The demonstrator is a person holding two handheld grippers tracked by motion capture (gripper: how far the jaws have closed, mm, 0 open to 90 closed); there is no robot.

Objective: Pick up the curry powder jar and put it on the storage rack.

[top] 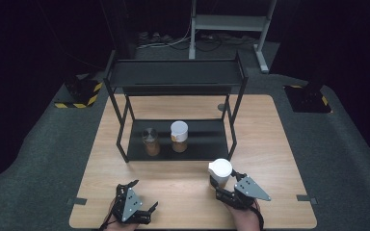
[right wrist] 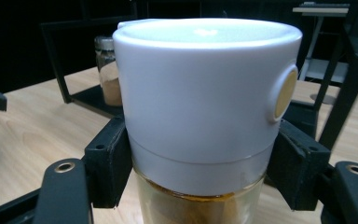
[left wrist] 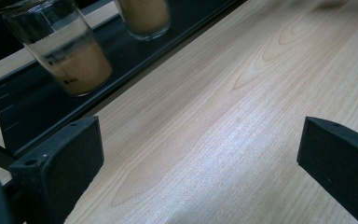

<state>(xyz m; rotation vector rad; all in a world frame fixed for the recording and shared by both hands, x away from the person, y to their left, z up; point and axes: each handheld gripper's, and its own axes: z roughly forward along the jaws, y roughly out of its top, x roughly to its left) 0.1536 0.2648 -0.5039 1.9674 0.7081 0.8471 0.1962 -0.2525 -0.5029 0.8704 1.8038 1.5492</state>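
Clearly the right gripper [top: 225, 188] is clamped on the white-lidded jar [top: 220, 173] at lower centre-right, jaws just under the lid. A slack squeeze could let the glass slip or tip onto the table [top: 183, 192] before reaching the rack [top: 178, 144]; the left gripper [top: 139, 202] rests spread apart.

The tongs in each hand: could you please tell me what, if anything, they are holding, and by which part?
The right tongs grip the white-lidded jar at the lid's lower band, one jaw on each side. The left tongs stand open over bare table, holding nothing.
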